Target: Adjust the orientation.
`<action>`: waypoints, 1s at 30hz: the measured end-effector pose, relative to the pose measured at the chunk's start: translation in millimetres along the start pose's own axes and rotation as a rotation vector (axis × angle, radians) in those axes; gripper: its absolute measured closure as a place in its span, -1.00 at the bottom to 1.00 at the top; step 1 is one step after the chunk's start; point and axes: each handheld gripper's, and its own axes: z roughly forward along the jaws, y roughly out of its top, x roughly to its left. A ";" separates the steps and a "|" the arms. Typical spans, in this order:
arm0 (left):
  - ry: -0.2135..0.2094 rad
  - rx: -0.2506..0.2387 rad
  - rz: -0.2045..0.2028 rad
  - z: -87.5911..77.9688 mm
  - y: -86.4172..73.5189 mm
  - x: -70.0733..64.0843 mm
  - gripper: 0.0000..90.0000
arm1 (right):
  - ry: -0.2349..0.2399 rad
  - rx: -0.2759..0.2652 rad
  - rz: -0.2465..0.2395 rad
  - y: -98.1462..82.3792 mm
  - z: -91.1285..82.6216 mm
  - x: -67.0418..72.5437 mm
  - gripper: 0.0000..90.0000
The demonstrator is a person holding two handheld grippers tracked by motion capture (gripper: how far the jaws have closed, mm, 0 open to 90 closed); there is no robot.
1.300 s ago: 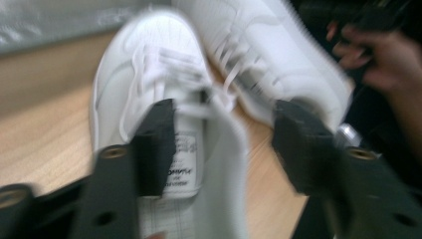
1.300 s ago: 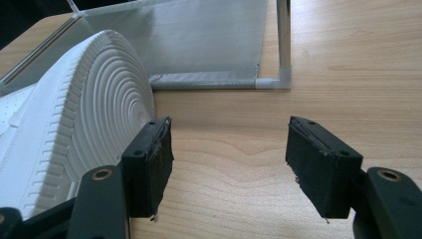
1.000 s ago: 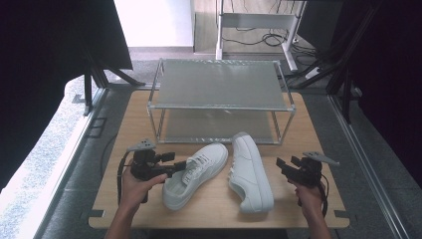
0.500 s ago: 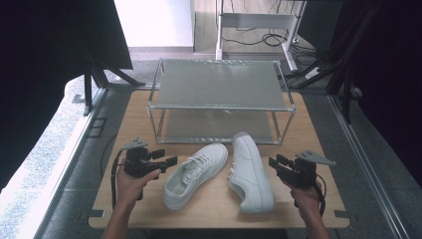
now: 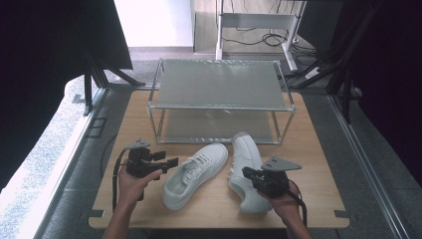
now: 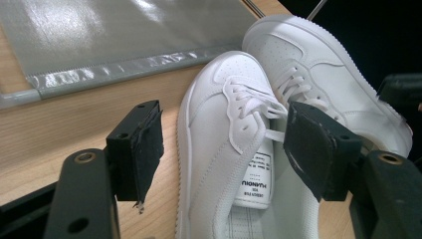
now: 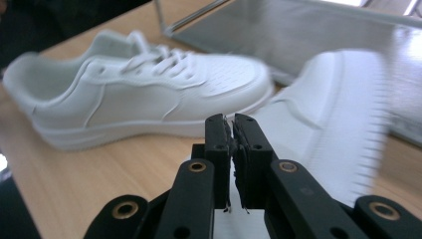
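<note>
Two white lace-up sneakers lie on the wooden table point(image 5: 318, 164) in front of a metal shelf rack. The left shoe point(image 5: 196, 169) lies angled, toe toward the rack. The right shoe point(image 5: 244, 149) lies beside it. My left gripper point(image 5: 166, 159) is open just left of the left shoe point(image 6: 214, 124), and its wide-apart jaws frame the laces and tongue without touching. My right gripper point(image 5: 247, 174) hovers over the heel half of the right shoe. Its jaws are shut with nothing between them point(image 7: 232, 124), and they point toward the left shoe point(image 7: 149, 84). The right shoe point(image 7: 323, 109) looks blurred.
A two-level rack point(image 5: 221, 94) with grey mesh shelves stands at the back of the table; its lower shelf point(image 6: 124, 35) is close behind the shoes' toes. Bare wood lies on either side of the shoes. Floor and cables lie beyond the table.
My right gripper has moved left from the table's right side to above the right shoe. My left gripper has stayed beside the left shoe with small shifts.
</note>
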 end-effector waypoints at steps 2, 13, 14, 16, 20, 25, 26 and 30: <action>-0.002 0.000 -0.004 0.0 0.1 0.1 -0.28 | 0.007 0.020 -0.030 -1.0 6.2 7.9 0.88; 0.007 0.005 -0.016 1.3 -0.6 0.1 -0.27 | 0.031 0.104 -0.111 -6.4 23.2 29.4 0.92; 0.006 0.005 -0.018 1.3 -0.8 0.5 -0.27 | 0.037 0.122 -0.118 -7.8 25.5 31.2 0.94; 0.007 0.007 -0.020 1.5 -1.0 1.1 -0.27 | 0.036 0.136 -0.121 -9.2 27.1 31.2 0.97; 0.009 0.011 -0.024 1.8 -1.4 2.3 -0.27 | 0.010 0.154 -0.121 -12.3 28.3 29.5 0.98; 0.010 0.009 -0.035 1.5 -1.6 3.1 -0.26 | 0.014 0.158 -0.110 -14.7 24.8 26.9 0.99; 0.010 0.009 -0.038 1.3 -1.7 3.5 -0.26 | 0.015 0.157 -0.106 -15.3 22.8 24.9 0.99; 0.006 0.006 -0.041 0.4 -1.5 4.0 -0.25 | 0.013 0.151 -0.094 -15.4 17.6 20.4 0.99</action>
